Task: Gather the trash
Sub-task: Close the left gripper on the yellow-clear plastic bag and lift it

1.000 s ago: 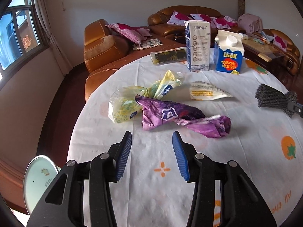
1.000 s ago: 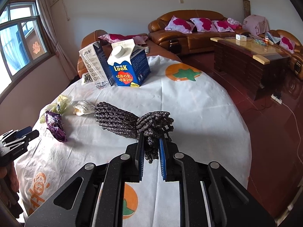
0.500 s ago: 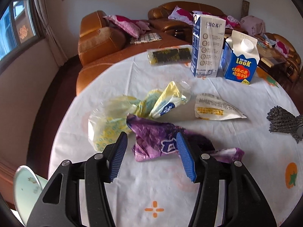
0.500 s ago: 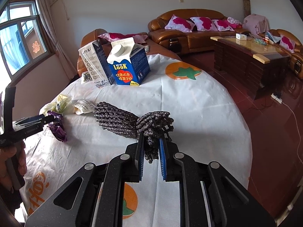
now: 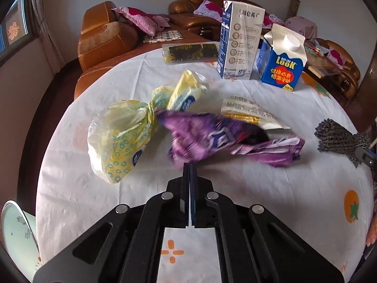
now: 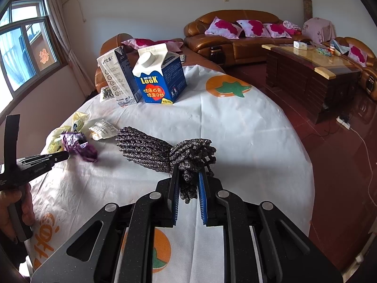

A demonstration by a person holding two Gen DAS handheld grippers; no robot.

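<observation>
At the left we see our left claw (image 5: 189,165) with its two fingers pressed fully together, and its tips meet the near edge of the purple wrapper (image 5: 219,139), which looks pinched there, though the picture is blurred at this place. Just left of the purple wrapper lies the yellow plastic bag (image 5: 122,136), twisted in its middle, and the two touch at this twist. Behind the purple wrapper is a white sachet (image 5: 252,114), partly under it. Farther back on the bench (image 5: 259,184) stand a tall white carton (image 5: 240,42) and, just to the right of it, a blue carton (image 5: 281,63) with a white cap, both upright. A flat dark packet (image 5: 190,52) lies at the far edge of the bench. At the right, our right claw (image 6: 187,176) is closed on the dark knitted bundle (image 6: 150,151), which rests on the bench and spreads out to the left from the fingers.
</observation>
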